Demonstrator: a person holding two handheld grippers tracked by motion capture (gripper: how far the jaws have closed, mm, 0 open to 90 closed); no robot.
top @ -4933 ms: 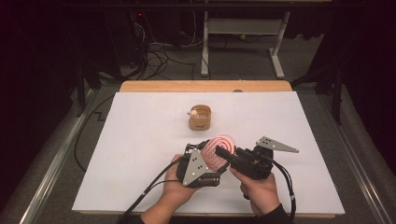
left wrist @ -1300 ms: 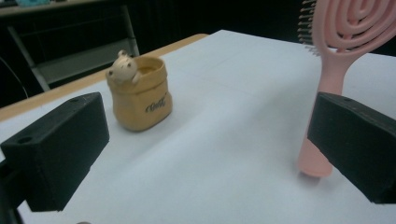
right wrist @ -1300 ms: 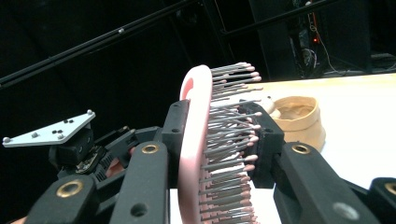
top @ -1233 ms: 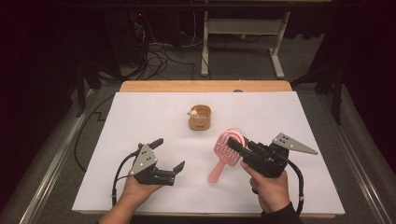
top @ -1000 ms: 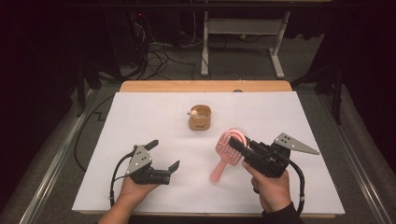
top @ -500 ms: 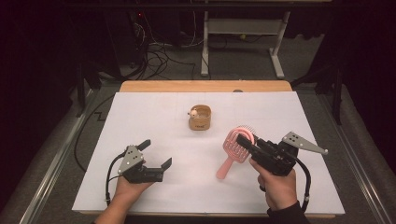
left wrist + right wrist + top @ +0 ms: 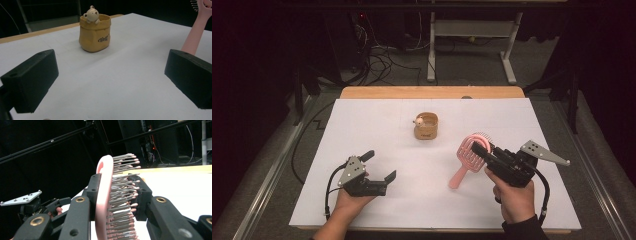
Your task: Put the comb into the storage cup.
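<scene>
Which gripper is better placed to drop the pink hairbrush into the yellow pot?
Right. The right gripper is shut on the pink hairbrush; the left gripper is open and holds nothing.

Bare white table [image 7: 362, 130] lies between the grippers; only a small yellow pot [image 7: 426, 126] at mid-table and the raised pink hairbrush [image 7: 468, 156] stand in the way.

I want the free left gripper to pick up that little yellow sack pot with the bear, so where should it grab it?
Grip the yellow pot across its side walls from the near side, jaws level. The left gripper is open and already faces it.
</scene>
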